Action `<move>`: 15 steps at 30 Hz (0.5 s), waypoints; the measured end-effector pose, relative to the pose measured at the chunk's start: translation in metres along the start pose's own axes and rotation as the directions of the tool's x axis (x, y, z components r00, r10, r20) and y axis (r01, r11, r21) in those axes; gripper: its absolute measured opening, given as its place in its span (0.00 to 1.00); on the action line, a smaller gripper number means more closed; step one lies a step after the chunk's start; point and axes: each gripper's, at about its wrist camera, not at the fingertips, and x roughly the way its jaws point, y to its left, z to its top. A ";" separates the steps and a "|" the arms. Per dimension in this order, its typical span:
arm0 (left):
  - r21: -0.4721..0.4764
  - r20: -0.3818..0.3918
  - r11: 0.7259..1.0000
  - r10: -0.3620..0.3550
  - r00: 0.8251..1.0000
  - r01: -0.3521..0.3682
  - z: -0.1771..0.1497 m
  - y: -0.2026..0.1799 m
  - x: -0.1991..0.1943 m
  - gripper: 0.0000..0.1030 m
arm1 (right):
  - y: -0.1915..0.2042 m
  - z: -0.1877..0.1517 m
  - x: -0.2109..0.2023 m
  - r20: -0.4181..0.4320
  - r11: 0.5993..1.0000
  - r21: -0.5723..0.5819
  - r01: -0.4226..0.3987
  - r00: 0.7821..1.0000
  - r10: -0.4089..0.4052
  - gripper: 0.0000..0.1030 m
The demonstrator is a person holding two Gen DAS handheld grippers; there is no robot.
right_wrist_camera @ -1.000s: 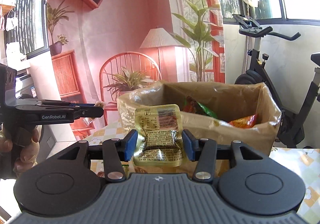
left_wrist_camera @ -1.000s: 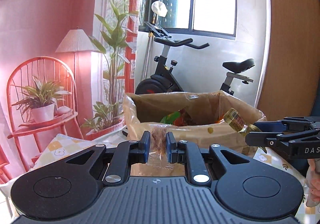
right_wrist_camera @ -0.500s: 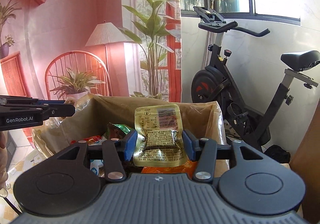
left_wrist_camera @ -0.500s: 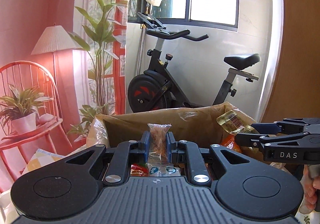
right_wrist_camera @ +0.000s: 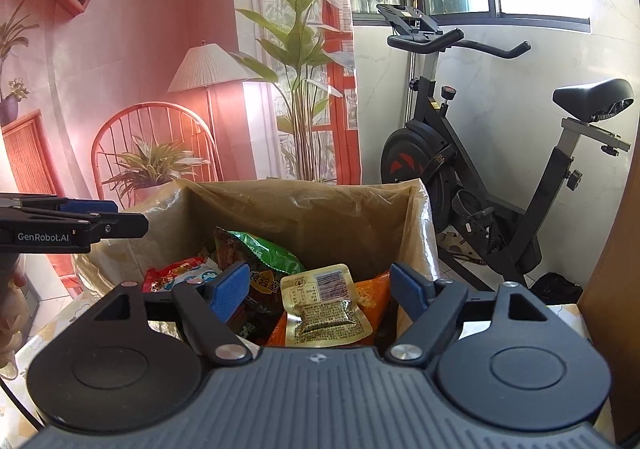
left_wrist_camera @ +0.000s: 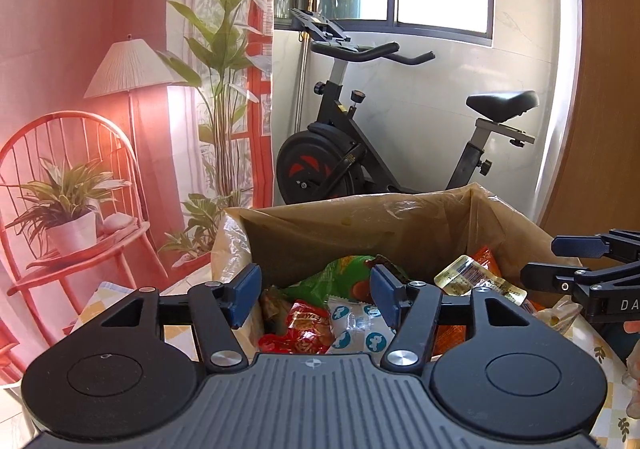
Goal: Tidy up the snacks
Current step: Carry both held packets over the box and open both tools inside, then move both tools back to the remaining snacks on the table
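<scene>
Left claw [left_wrist_camera: 316, 295]: jaws spread wide, blue pads well apart, nothing between them. It hangs over the open top of the lined cardboard box [left_wrist_camera: 360, 217]. Seen through the gap from the left wrist view: a red packet [left_wrist_camera: 302, 331] at 6 o'clock of the gap and a white packet with blue dots [left_wrist_camera: 358, 327] just beside it toward 4 o'clock. A green bag [left_wrist_camera: 340, 281] lies behind them toward 12 o'clock.

Right claw [right_wrist_camera: 320, 291]: jaws also wide apart, gripping nothing. Directly between and below its pads lies the gold foil packet [right_wrist_camera: 326, 307], label side up, barcode toward 12 o'clock. It rests on an orange bag [right_wrist_camera: 370, 299] inside the box [right_wrist_camera: 304, 205], free of both pads. From the left wrist view the same gold foil packet [left_wrist_camera: 478, 279] sits toward 3 o'clock in the box, with the right claw [left_wrist_camera: 560, 263] above that side of the box.

From the right wrist view, the green bag [right_wrist_camera: 266, 251] is at 11 o'clock of the gold packet; the red packet [right_wrist_camera: 170, 275] lies at 9 o'clock, partly hidden by the left pad. The left claw [right_wrist_camera: 108, 215] enters at 9 o'clock, above the box's left rim.

Box stands on a table with a checked, flowered cloth [left_wrist_camera: 608, 425]. Exercise bike [right_wrist_camera: 480, 153] stands behind the box toward 1 o'clock.
</scene>
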 end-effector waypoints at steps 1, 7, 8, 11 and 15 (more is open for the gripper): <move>-0.003 0.000 1.000 0.009 1.000 -0.009 -0.001 0.005 -0.006 0.62 | 0.001 -0.001 -0.005 0.005 1.000 0.002 -0.009 1.000 0.009 0.79; -0.035 0.002 0.997 0.063 0.998 -0.063 -0.022 0.048 -0.055 0.63 | 0.005 -0.016 -0.031 0.035 0.997 0.031 -0.067 0.997 0.066 0.80; -0.040 -0.002 0.996 0.077 0.997 -0.077 -0.028 0.056 -0.062 0.63 | 0.007 -0.018 -0.035 0.041 0.997 0.035 -0.074 0.997 0.072 0.80; -0.065 -0.025 0.992 0.107 0.994 -0.108 -0.048 0.079 -0.079 0.63 | 0.010 -0.031 -0.043 0.055 0.994 0.048 -0.098 0.994 0.096 0.80; -0.112 -0.081 0.985 0.121 0.989 -0.129 -0.079 0.103 -0.088 0.63 | 0.021 -0.051 -0.048 0.061 0.992 0.056 -0.112 0.992 0.108 0.80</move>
